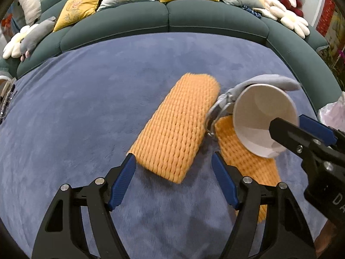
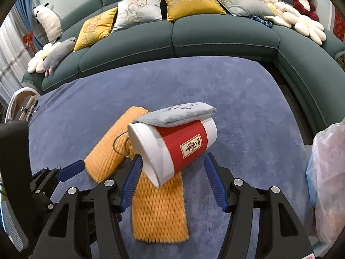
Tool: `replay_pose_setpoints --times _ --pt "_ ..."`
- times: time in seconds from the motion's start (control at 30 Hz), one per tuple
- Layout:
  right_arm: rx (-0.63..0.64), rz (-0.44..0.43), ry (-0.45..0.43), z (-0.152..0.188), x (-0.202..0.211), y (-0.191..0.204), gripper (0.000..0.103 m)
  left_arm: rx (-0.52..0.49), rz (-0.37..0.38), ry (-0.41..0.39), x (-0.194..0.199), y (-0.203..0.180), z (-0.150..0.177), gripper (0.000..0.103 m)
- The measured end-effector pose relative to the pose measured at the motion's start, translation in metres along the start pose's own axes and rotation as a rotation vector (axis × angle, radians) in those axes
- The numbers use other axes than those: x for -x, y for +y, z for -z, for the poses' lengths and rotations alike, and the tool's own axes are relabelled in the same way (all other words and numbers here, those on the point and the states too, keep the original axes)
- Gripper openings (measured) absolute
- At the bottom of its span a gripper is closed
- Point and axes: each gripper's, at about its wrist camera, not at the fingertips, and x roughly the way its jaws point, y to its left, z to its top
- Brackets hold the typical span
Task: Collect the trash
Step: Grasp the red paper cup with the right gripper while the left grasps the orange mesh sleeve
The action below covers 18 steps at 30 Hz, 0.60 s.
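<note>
Carpet, blue, fills your left wrist view. On it lie two orange foam nets: the left net sits just ahead of your left gripper, whose jaws stand apart with nothing between them, the near end of the net just beyond the tips. The right net runs under a tipped paper cup, one only, its white mouth facing you. A grey cloth lies against the top of the cup, and a metal ring shows between cup and left net. Your right gripper comes in from the right, one finger over the cup's rim. A green sofa curves behind, with four cushions.

In your right wrist view the cup shows its red band and one label. It lies on its side between the open jaws of the right gripper; you cannot tell whether the pads touch it. The cloth rests on top. Both nets show here, one to the left, one under the cup. Your left gripper shows at the left edge. A plastic bag stands at the right edge.
</note>
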Motion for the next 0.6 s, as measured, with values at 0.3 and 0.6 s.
replay_pose_setpoints --times 0.3,0.6 --pt "-0.005 0.022 0.011 -0.001 -0.016 -0.005 0.038 0.027 0.001 -0.003 -0.01 0.005 -0.008 0.049" --pt "-0.072 0.024 0.014 0.011 0.002 -0.032 0.005 0.053 0.005 0.023 0.001 0.001 0.0 0.02"
